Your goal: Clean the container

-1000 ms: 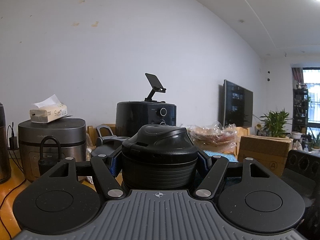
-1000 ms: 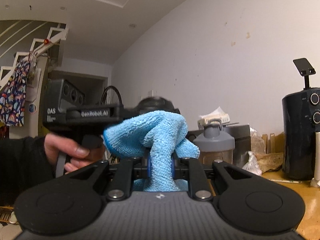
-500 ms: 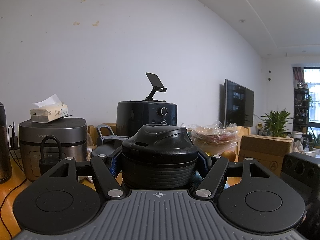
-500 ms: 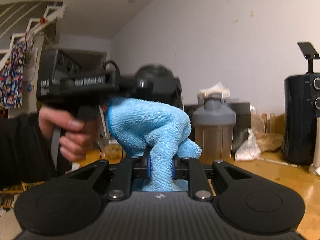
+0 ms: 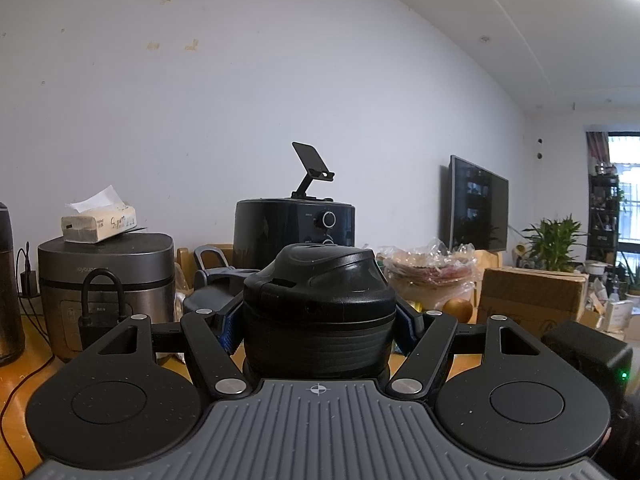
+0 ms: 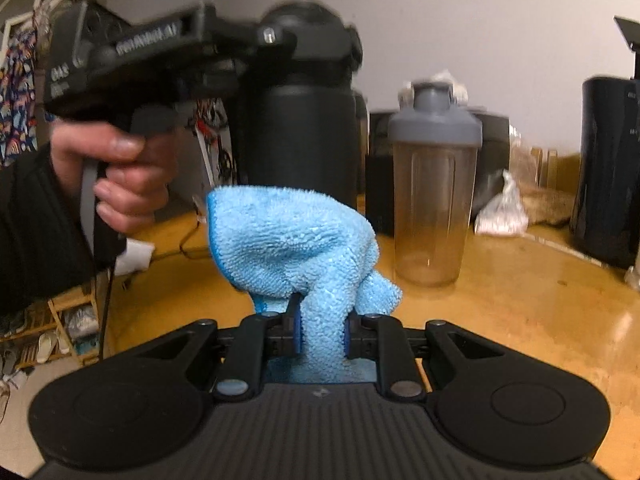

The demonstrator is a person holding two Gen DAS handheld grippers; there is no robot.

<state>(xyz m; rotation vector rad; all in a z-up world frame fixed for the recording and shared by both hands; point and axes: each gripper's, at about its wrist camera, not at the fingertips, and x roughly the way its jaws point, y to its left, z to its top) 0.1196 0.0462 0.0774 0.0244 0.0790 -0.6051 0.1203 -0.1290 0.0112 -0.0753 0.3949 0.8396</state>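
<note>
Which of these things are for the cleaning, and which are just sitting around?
For the job:
black bottle, clamped in the left hand-held gripper
blue microfibre cloth, pinched in the right hand-held gripper

Just lying about:
shaker bottle
rice cooker
tissue pack
air fryer
phone stand
cardboard box

A glossy yellow-brown wooden tabletop (image 6: 500, 312) carries everything here. Ahead of the right hand-held gripper (image 6: 320, 336) and a little to its right, a clear shaker bottle with a grey lid (image 6: 434, 184) stands upright on it; further right stand a white plastic bag (image 6: 502, 210) and a black air fryer (image 6: 610, 168). Ahead and left of the left hand-held gripper (image 5: 318, 328), a grey rice cooker (image 5: 106, 280) sits on it.
</note>
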